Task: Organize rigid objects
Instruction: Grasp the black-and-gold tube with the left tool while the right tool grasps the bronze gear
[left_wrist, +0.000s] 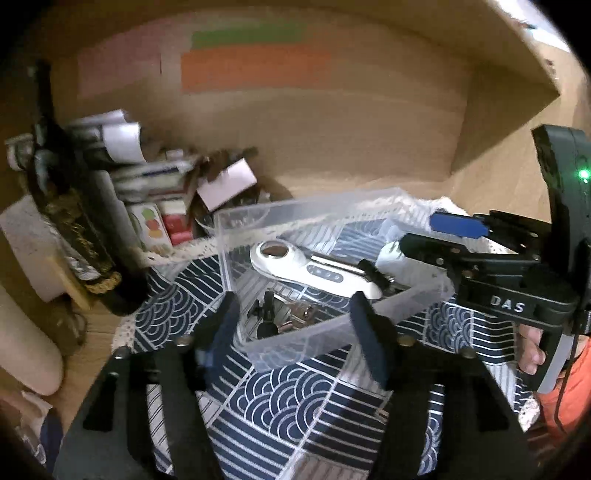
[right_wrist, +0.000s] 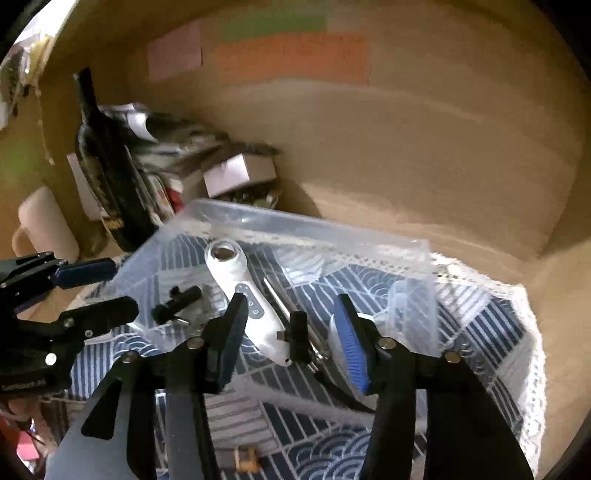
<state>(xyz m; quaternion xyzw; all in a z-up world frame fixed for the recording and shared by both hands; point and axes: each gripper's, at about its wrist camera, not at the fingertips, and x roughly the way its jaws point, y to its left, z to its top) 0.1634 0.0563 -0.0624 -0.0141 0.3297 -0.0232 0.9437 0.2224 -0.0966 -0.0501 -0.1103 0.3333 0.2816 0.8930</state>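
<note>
A clear plastic box sits on a blue wave-pattern cloth. Inside lie a white handheld device with a round hole, a metal rod, a small black part and a black adapter. My left gripper is open and empty at the box's near wall. My right gripper is open and empty over the box's near end; it also shows in the left wrist view.
A dark bottle, stacked boxes and papers crowd the back left. Wooden shelf walls enclose the space. A small yellow-brown item lies on the cloth in front of the box.
</note>
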